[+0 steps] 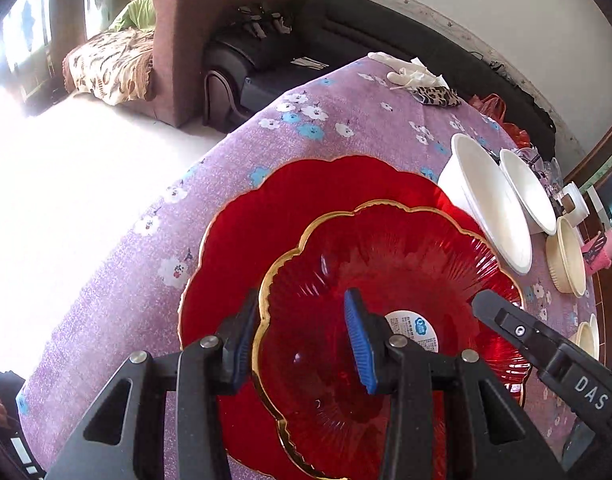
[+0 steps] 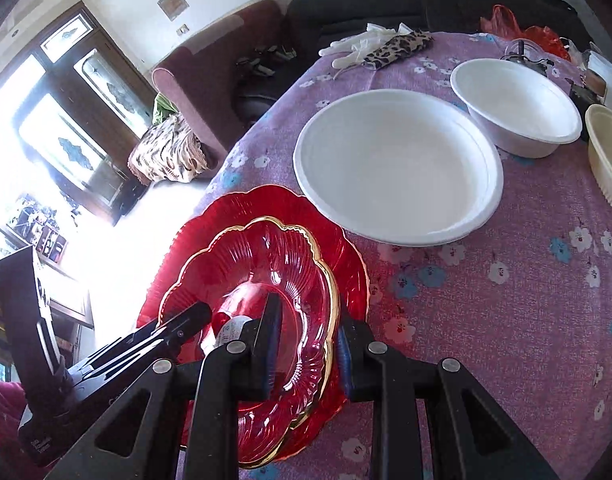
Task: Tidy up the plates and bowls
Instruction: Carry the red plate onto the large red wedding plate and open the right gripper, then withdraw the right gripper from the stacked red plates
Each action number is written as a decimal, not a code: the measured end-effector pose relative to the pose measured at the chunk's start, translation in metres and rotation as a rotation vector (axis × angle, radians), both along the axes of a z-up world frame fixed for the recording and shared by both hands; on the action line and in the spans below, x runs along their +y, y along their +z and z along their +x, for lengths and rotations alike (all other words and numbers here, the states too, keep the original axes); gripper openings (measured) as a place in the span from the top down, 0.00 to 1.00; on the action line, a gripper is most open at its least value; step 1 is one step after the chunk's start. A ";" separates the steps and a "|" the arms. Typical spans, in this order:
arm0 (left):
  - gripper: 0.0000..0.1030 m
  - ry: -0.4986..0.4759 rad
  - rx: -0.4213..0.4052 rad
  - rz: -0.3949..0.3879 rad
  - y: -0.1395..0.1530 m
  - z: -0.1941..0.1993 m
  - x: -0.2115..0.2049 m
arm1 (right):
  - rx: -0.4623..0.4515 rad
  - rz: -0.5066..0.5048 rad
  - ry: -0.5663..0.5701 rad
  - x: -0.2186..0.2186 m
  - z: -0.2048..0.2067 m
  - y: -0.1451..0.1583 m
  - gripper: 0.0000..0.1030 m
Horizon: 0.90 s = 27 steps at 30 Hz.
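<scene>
A small red glass plate with a gold scalloped rim (image 1: 385, 280) (image 2: 274, 264) lies on a larger red scalloped plate (image 1: 266, 220) (image 2: 345, 252). My left gripper (image 1: 302, 340) is open, its fingers straddling the small plate's left rim. My right gripper (image 2: 307, 340) is open too, its fingers straddling the small plate's right rim; its finger also shows in the left wrist view (image 1: 505, 320). A large white bowl (image 2: 397, 168) (image 1: 489, 204) and a smaller white bowl (image 2: 517, 108) (image 1: 525, 188) stand behind the red plates.
A cream ribbed bowl (image 2: 605, 160) (image 1: 565, 256) stands at the right. The purple flowered tablecloth (image 2: 505, 320) covers the table. White gloves (image 2: 353, 46) and a leopard-print cloth (image 2: 397, 52) lie at the far edge. Glassware (image 1: 541, 168) stands far right. The table's left edge drops off near the plates.
</scene>
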<state>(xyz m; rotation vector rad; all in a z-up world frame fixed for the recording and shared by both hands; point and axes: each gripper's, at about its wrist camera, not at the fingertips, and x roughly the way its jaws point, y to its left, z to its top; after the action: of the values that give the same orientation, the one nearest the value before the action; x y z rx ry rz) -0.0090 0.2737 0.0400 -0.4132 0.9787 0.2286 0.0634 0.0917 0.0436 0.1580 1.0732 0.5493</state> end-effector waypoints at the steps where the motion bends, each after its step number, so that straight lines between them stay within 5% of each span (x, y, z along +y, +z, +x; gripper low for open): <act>1: 0.59 0.001 -0.007 0.006 0.002 0.000 0.000 | 0.006 -0.005 -0.003 0.001 0.004 -0.005 0.73; 5: 0.54 0.007 -0.028 0.004 0.008 0.002 0.004 | 0.021 -0.019 0.008 0.005 0.011 -0.017 0.73; 14: 0.40 -0.005 -0.065 0.009 0.012 0.002 0.007 | -0.113 -0.101 0.006 0.014 0.004 -0.012 0.72; 20: 0.40 0.016 -0.125 0.010 0.035 -0.012 0.013 | -0.182 -0.122 -0.009 0.012 -0.006 0.000 0.67; 27: 0.28 0.006 -0.211 -0.021 0.060 -0.044 -0.001 | -0.274 -0.076 -0.063 -0.024 -0.041 0.032 0.59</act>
<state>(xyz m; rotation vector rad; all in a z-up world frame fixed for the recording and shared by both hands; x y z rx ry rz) -0.0525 0.2728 0.1002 -0.4503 0.7734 0.1767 0.0220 0.0679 0.0756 0.0473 0.8181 0.4578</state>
